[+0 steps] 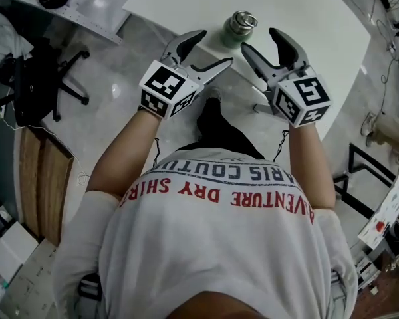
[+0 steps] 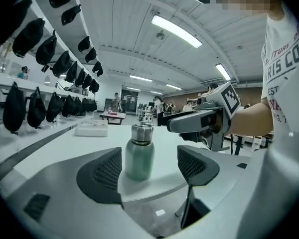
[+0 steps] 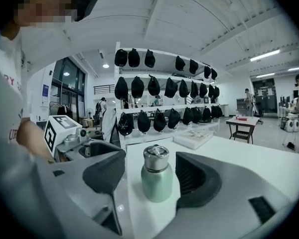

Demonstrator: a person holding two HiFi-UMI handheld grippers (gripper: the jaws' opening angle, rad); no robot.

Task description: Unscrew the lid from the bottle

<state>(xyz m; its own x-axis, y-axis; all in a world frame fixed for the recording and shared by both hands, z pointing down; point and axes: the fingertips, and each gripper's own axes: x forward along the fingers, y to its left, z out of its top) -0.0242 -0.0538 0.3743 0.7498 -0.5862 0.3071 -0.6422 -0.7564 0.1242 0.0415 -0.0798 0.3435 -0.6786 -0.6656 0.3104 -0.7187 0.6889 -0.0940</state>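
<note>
A small green bottle (image 1: 238,28) with a steel screw lid (image 1: 242,21) stands upright near the front edge of the white table (image 1: 306,18). My left gripper (image 1: 217,47) hovers just left of it and nearer me, jaws wide open and nothing between them. My right gripper (image 1: 258,38) hovers just right of it, also open and empty. In the left gripper view the bottle (image 2: 139,156) stands a little beyond the open pads (image 2: 105,173), untouched. The right gripper view shows the bottle (image 3: 157,180) the same way, ahead of the open pads (image 3: 194,176).
A flat white box (image 2: 92,129) lies farther back on the table. A black office chair (image 1: 46,78) stands on the floor at the left. Shelves of black caps (image 3: 159,88) line the far wall. The table's front edge runs just under both grippers.
</note>
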